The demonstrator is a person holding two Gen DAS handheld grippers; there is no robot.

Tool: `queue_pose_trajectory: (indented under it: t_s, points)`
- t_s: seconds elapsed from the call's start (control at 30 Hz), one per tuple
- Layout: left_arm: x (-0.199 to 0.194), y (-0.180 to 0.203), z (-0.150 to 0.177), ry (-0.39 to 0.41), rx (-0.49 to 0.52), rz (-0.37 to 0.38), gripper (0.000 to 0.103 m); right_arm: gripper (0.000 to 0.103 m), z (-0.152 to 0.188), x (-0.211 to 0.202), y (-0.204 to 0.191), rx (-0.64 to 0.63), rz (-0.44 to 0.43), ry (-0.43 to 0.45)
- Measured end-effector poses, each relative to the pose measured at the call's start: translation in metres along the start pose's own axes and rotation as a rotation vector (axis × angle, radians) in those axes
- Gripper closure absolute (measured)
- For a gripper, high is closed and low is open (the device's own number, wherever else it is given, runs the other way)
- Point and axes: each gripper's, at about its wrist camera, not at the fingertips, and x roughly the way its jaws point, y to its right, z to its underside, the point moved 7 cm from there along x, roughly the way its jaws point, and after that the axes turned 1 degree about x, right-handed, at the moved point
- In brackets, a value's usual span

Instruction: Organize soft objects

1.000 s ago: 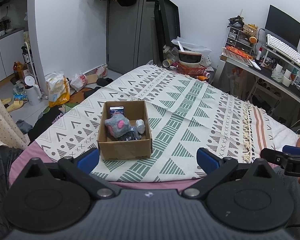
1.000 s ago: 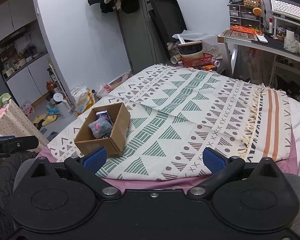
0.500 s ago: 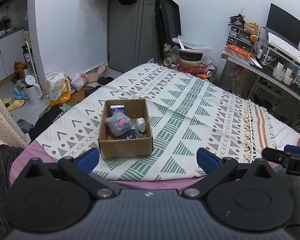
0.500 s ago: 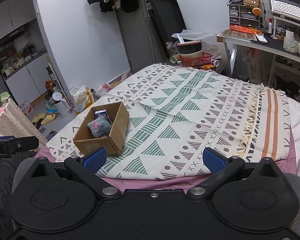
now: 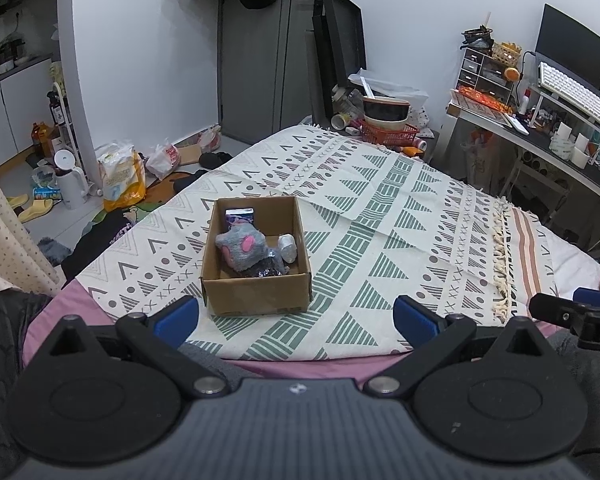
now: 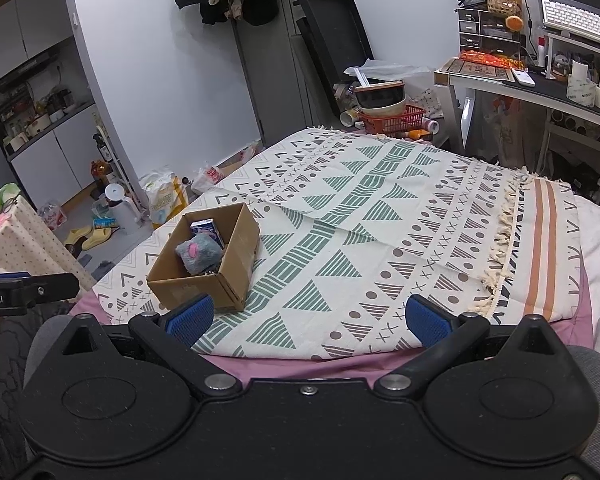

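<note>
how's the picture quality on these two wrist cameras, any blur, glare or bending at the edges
Left wrist view: sharp and evenly lit, the cardboard box and grey plush toy crisp; fisheye bends the walls and darkens the top right corner. Right wrist view: same soft indoor light with only faint shadows on the patterned blanket; the wall edge at left bows strongly, no blur, slight sheen on the black gripper body.

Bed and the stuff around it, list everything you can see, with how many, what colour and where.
cardboard box: 1, brown, near left of blanket
plush toy: 1, grey and pink, in box
small carton: 1, purple, box far corner
silver bundle: 1, box right side
blanket: 1, cream, green triangles, on bed
basket: 1, red, past bed
kettle: 1, white, floor left
keyboard: 1, white, desk right
left gripper: open, empty
right gripper: open, empty
</note>
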Motion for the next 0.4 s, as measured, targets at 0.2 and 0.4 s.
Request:
queue_pose_trajectory:
  t_s: [0.2, 0.4]
  points:
    - [0.0003, -0.0011, -0.0004, -0.001, 0.000, -0.002, 0.000, 0.000, 0.0005, -0.0001, -0.0015, -0.006, -0.003, 0.002]
    - [0.0010, 0.0006, -0.0017, 0.005, 0.012, 0.001, 0.000, 0.000, 0.0013, 0.0004, -0.0014, -0.007, -0.003, 0.000]
